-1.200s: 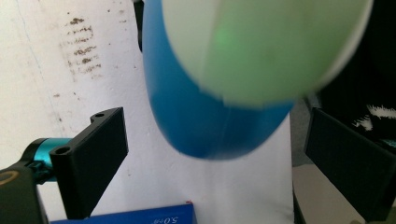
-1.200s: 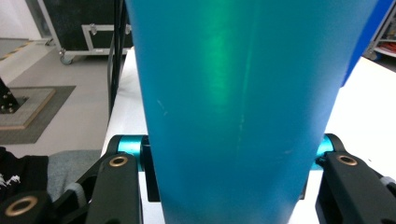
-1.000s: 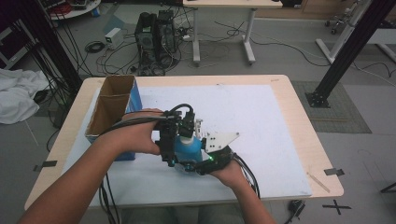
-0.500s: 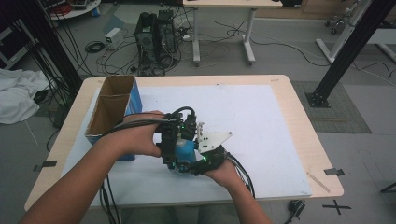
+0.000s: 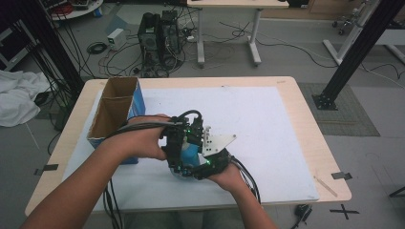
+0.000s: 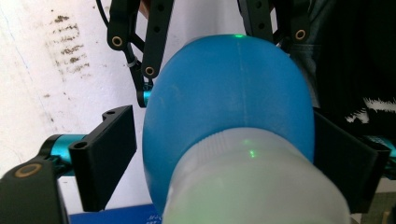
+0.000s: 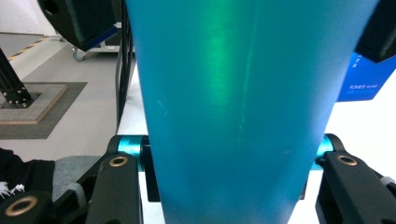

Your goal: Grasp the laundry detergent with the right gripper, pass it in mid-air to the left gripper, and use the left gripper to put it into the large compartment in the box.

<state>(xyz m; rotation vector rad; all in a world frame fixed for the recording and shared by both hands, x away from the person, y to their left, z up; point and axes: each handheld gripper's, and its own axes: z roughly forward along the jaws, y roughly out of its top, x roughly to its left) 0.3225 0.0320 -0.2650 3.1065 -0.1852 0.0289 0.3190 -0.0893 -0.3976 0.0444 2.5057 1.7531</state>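
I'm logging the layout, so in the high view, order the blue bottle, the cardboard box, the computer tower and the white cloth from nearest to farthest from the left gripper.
From the left gripper:
1. Blue bottle, between its jaws, at the table's near middle.
2. Cardboard box, on the table's left side.
3. Computer tower, on the floor beyond the table's far edge.
4. White cloth, on the floor far left.

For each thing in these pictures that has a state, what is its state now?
Blue bottle: lifted, white cap on, held between both grippers.
Left gripper: jaws at the bottle's sides near the cap; grip uncertain.
Right gripper: shut on the bottle's body.
Cardboard box: open at the top, upright on the table.
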